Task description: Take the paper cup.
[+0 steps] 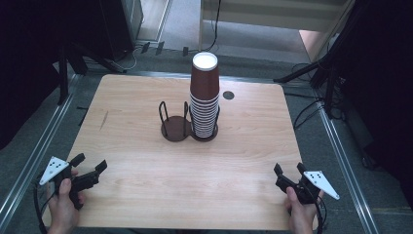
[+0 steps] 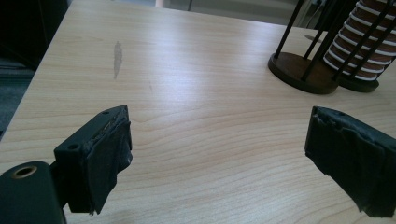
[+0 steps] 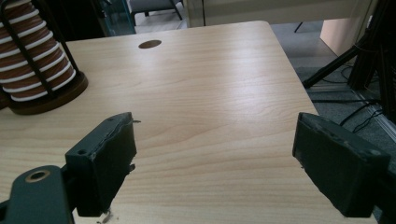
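A tall stack of brown paper cups (image 1: 204, 95) stands upside down in the right ring of a dark wire cup holder (image 1: 175, 127) at the table's middle back; the left ring is empty. My left gripper (image 1: 90, 163) rests near the front left corner, jaws wide apart with nothing between them. Near the front right corner my right gripper (image 1: 288, 169) is open too and holds nothing. In the left gripper view (image 2: 217, 154) the holder (image 2: 303, 70) and the cups (image 2: 362, 44) lie far right. The right gripper view (image 3: 212, 163) shows the cups (image 3: 35, 60) at far left.
The wooden table (image 1: 136, 146) has a round cable hole (image 1: 228, 95) behind the cups and a grey scuff (image 1: 103, 119) at the left. Tripod legs and cables lie on the floor around the table's edges.
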The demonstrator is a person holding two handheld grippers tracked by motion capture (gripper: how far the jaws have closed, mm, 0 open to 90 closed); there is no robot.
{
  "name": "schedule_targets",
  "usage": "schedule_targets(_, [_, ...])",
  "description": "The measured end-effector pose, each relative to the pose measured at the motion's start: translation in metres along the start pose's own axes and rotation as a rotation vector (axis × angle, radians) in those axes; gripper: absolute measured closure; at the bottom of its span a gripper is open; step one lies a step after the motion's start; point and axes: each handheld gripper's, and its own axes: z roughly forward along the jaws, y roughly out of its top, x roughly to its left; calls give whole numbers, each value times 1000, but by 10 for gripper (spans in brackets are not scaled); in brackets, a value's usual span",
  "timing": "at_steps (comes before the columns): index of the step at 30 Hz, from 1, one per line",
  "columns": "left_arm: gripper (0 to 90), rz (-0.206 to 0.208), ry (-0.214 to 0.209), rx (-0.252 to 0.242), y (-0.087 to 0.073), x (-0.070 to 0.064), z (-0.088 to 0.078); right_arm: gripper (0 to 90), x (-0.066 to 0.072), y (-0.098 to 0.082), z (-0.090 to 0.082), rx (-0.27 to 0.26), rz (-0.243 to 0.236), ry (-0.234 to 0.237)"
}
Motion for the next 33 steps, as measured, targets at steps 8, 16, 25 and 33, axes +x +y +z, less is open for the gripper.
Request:
schedule_targets(8, [80,7,-3,6,-1,-1,2,138,15,22,3,-18,-26,3])
schedule_targets(16, [80,9,-9,14,-1,-2,2,136,43,47,15,-40,-67,48])
schedule_targets(25, [80,-5,-22,15,-2,-1,2,30,83,71,33,-15,-109,106])
schedule_targets(33, [83,2,-23,24,-2,-1,3,35,118,86,44,-40,-113,143])
